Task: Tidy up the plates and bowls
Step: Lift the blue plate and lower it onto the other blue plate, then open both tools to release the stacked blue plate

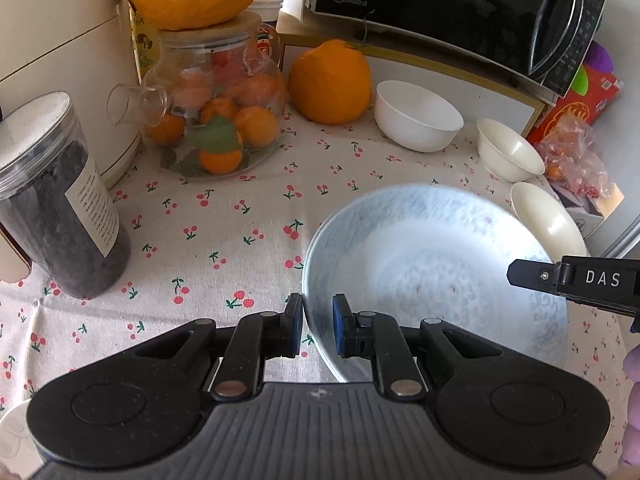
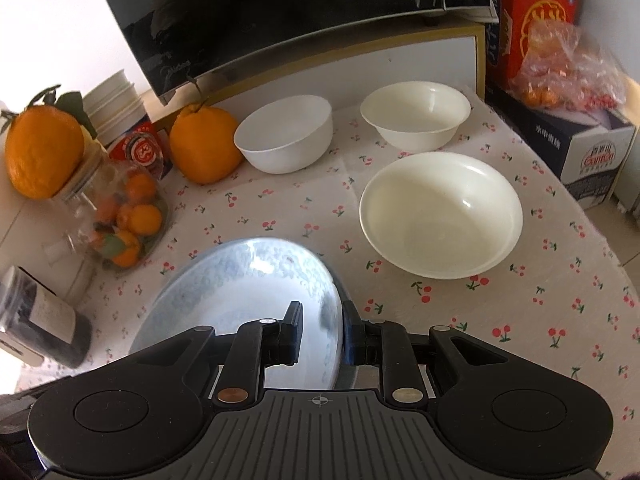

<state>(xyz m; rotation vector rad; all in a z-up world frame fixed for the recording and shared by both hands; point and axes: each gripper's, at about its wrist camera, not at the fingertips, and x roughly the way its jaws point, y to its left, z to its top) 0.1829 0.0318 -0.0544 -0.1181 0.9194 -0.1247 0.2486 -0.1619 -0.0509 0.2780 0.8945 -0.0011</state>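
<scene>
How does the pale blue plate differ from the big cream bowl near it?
The pale blue plate is shallow, patterned and tilted, clamped at its rim by the left gripper and the right gripper. The big cream bowl is deeper, plain and rests untouched on the cherry tablecloth. Both are round and empty.

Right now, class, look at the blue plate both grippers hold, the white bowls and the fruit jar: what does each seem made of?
Blue plate: likely glazed ceramic; glossy, mottled pattern, bright glare.
White bowls: glazed ceramic or opal glass; smooth, with sharp highlights.
Fruit jar: clear glass; the oranges show through, spout transparent.
</scene>
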